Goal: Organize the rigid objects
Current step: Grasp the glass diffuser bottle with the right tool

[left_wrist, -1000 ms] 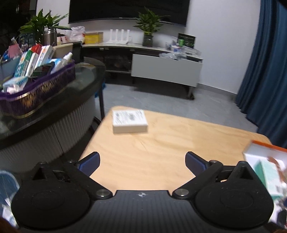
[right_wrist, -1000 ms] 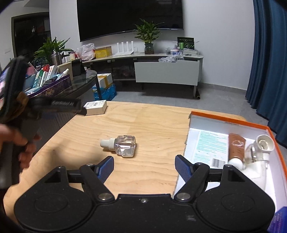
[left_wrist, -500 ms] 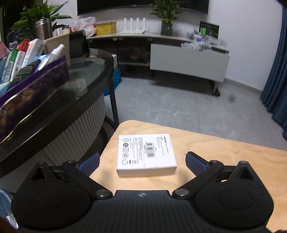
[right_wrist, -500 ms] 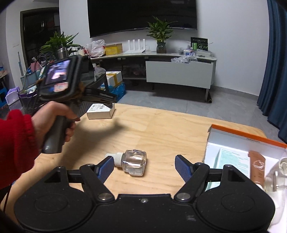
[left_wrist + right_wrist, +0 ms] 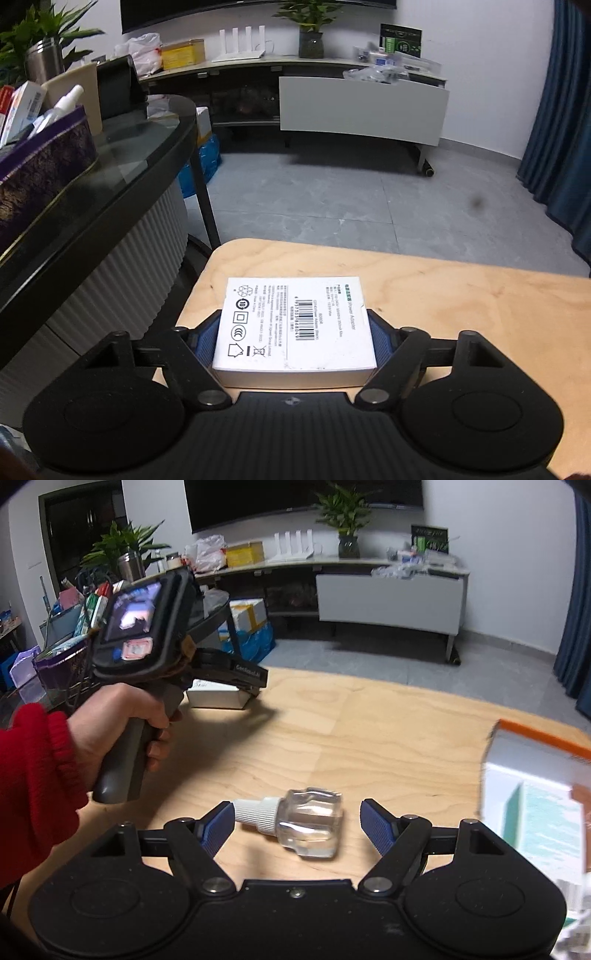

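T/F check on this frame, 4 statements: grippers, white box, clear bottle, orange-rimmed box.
1. The left gripper is shut on the white box. True; its jaws have just been closing.
2. The right gripper grips the clear bottle. False: its pads stand apart from it.
3. The bottle lies on its side on the wooden table. True.
4. The white box sits inside the orange-rimmed box. False: it sits at the table's far left corner.

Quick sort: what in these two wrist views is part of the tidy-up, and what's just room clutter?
In play:
- white adapter box, left gripper closed on its sides
- clear bottle lying on its side between the open right gripper pads
- orange-rimmed box, partly in frame

Lying about:
- purple basket on the glass table
- TV bench
- potted plant
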Demonstrator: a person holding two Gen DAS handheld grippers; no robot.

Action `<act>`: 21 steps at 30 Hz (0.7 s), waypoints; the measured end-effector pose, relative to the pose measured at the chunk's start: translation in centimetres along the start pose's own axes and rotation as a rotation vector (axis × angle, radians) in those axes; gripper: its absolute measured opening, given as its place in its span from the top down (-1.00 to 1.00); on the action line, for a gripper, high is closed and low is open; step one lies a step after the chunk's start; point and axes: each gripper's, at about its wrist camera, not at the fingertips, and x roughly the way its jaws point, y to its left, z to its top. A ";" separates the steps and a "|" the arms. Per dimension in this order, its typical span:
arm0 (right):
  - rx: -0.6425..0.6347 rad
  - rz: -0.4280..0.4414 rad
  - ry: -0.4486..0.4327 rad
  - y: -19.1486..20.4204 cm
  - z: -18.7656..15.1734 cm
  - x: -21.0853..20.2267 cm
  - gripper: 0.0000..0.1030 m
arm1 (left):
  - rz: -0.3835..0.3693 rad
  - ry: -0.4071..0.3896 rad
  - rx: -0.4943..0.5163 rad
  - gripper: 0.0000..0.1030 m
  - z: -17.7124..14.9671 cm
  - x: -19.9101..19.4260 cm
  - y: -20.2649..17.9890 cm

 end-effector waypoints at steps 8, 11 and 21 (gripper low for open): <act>-0.032 -0.018 0.020 1.1 -0.2 2.8 -0.75 | -0.019 -0.039 0.003 -0.53 -0.6 -4.2 -0.2; -0.012 -0.020 0.000 1.1 -0.3 2.7 -0.30 | -0.028 -0.048 -0.003 -0.53 -0.7 -5.3 -0.4; -0.012 -0.026 -0.027 1.1 -1.5 -0.3 -0.31 | -0.081 -0.067 -0.033 -0.53 -2.7 -9.2 -0.3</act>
